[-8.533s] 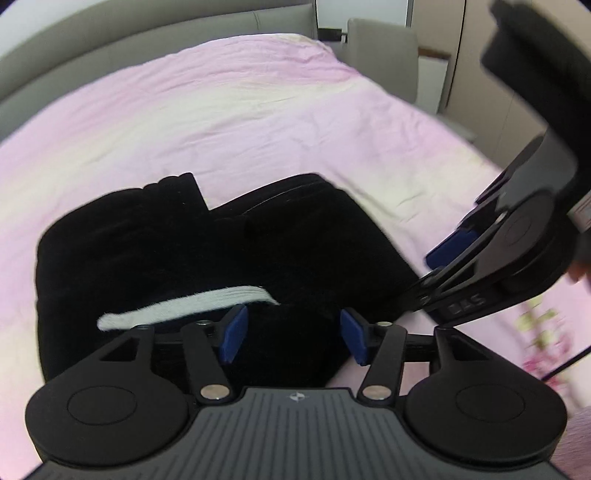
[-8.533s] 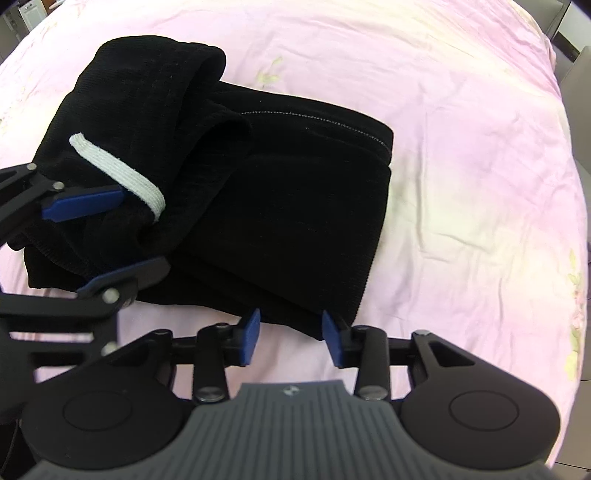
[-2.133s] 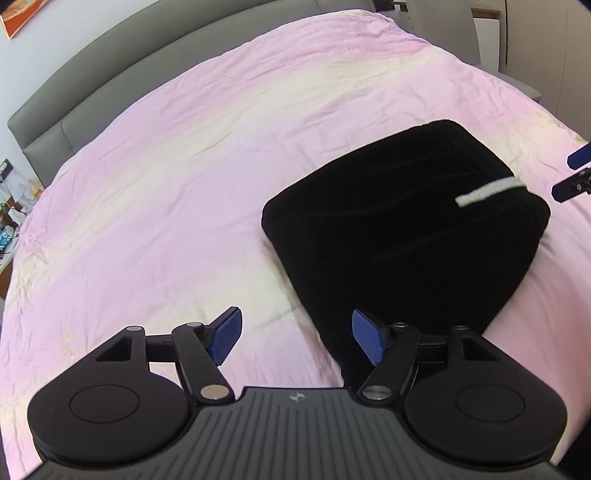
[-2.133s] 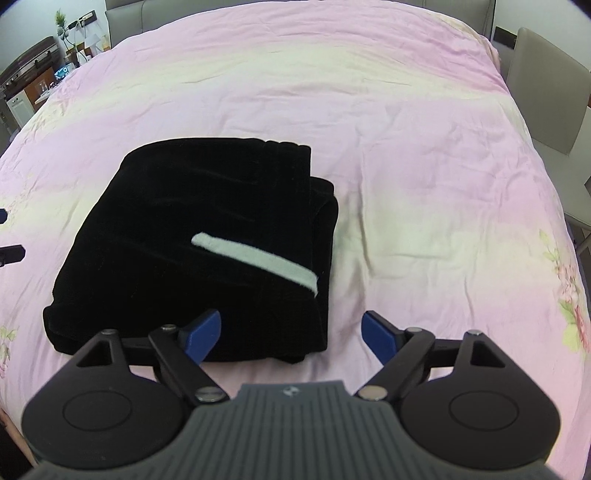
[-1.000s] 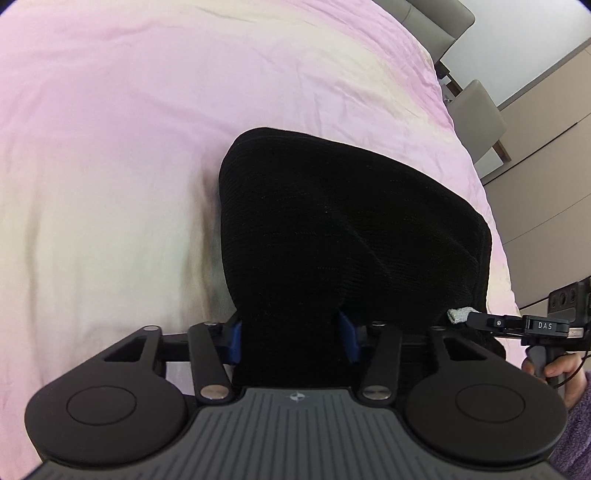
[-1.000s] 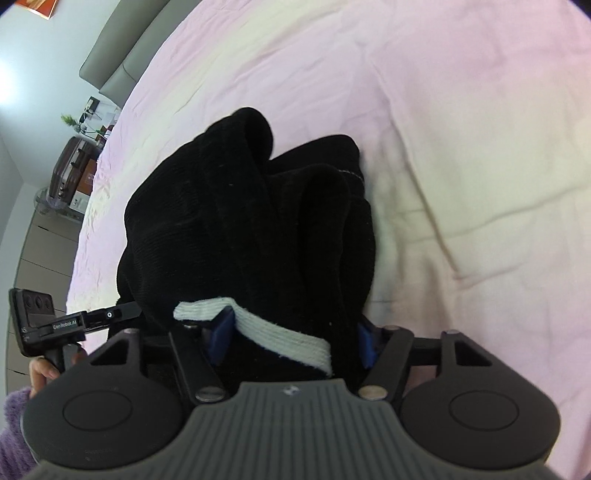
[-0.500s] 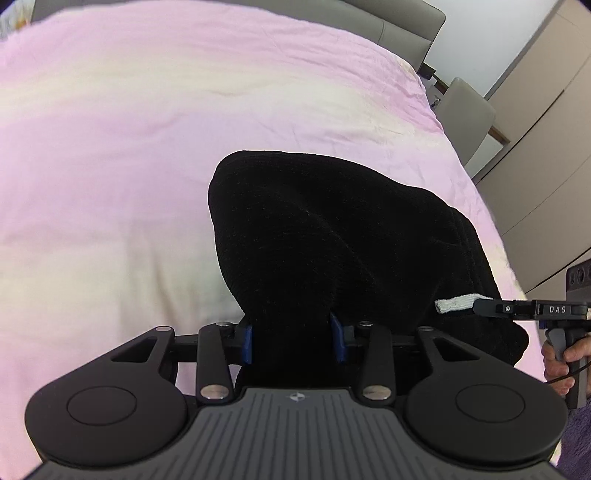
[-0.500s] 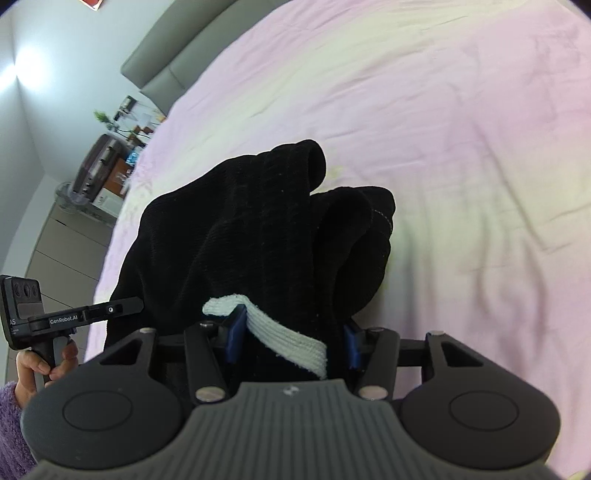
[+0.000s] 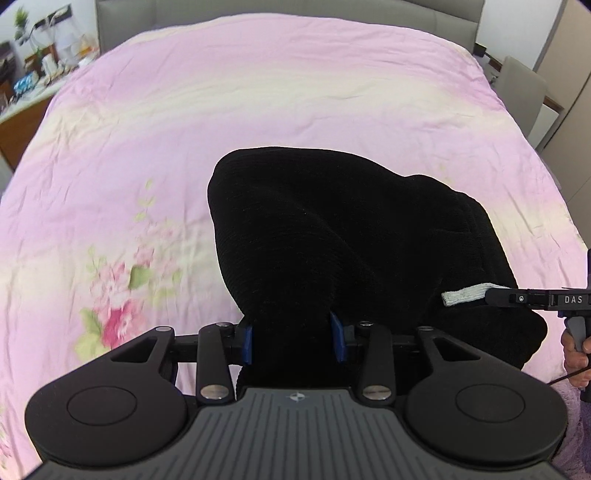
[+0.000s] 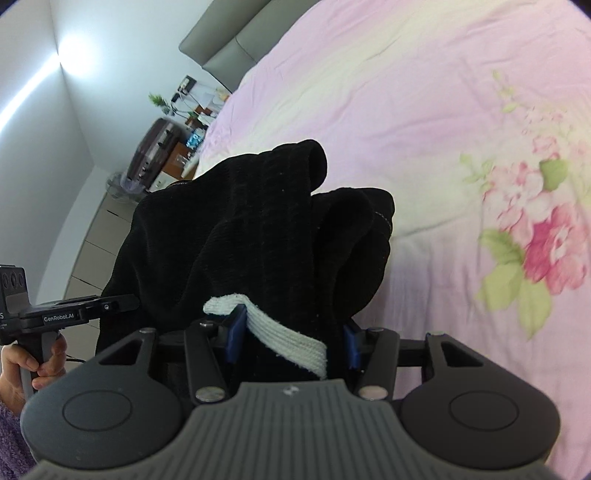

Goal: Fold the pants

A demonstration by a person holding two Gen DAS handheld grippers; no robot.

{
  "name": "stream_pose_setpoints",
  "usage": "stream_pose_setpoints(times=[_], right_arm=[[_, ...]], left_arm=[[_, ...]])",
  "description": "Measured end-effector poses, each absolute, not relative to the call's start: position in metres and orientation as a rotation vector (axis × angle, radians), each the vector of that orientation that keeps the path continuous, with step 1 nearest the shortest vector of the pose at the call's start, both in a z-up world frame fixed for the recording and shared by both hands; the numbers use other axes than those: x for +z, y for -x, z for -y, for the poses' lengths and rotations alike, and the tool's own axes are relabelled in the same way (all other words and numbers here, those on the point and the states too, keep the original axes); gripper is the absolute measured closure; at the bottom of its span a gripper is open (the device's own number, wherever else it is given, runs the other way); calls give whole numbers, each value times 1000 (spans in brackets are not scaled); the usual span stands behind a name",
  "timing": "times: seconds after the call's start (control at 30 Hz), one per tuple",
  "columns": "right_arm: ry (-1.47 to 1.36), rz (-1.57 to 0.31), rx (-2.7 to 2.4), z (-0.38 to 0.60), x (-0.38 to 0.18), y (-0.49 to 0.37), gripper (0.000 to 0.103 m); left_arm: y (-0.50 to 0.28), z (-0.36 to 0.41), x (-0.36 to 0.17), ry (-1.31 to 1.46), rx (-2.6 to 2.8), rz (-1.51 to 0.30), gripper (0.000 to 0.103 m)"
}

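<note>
The folded black pants (image 9: pixel 351 236) hang as a thick bundle above the pink bedspread (image 9: pixel 221 110). My left gripper (image 9: pixel 293 341) is shut on one end of the bundle. My right gripper (image 10: pixel 291 339) is shut on the other end (image 10: pixel 258 229), with the white drawstring (image 10: pixel 284 334) lying across its blue pads. The right gripper also shows in the left wrist view (image 9: pixel 532 300) at the far right, next to the drawstring's end (image 9: pixel 469 297). The left gripper shows in the right wrist view (image 10: pixel 74 310) at the far left.
The bedspread has a pink flower print (image 10: pixel 546 240). A grey headboard (image 9: pixel 288 7) runs along the far edge. A cluttered side table (image 9: pixel 33 81) stands at the left, a grey chair (image 9: pixel 521 88) and wardrobe at the right.
Both grippers closed on the ends of the folded pants and lifted the bundle off the bed. It has since been carried toward the flower-printed part of the bedspread.
</note>
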State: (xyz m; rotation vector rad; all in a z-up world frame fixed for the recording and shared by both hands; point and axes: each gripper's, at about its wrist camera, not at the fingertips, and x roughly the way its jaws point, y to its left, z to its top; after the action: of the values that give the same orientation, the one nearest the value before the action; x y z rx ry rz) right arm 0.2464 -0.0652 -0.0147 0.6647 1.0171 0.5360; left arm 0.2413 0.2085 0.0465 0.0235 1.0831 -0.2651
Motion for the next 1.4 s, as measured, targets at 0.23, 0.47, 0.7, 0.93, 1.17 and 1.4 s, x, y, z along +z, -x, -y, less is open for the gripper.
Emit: stream_pose_setpoints(times=[0.23,0.47,0.7,0.93,1.17,1.4], right_arm=[[-565,-1101,444,47,-56,-224,55],[-438,-1095,405,32,-72,-216,55],[-419,-1124,371,30,-92,-220,53],[-348,-1129,337,25,-80,-221,35],[-194,-996,317,25,-28,-193,20],[-45,-768,376,23,40,-122,10]], left_arm=[[-232,-243,-36,75,-307,-1121,59],[-229,-269,-73,133,-324,-1117,59],[-225,-266,-85,99,-304,-1108,54],[-212,-249,-66,-19,-207,-1076,35],[-174,-227,-7,-162,-133,-939,35],[-98,-189,61,-270,3,-759,34]])
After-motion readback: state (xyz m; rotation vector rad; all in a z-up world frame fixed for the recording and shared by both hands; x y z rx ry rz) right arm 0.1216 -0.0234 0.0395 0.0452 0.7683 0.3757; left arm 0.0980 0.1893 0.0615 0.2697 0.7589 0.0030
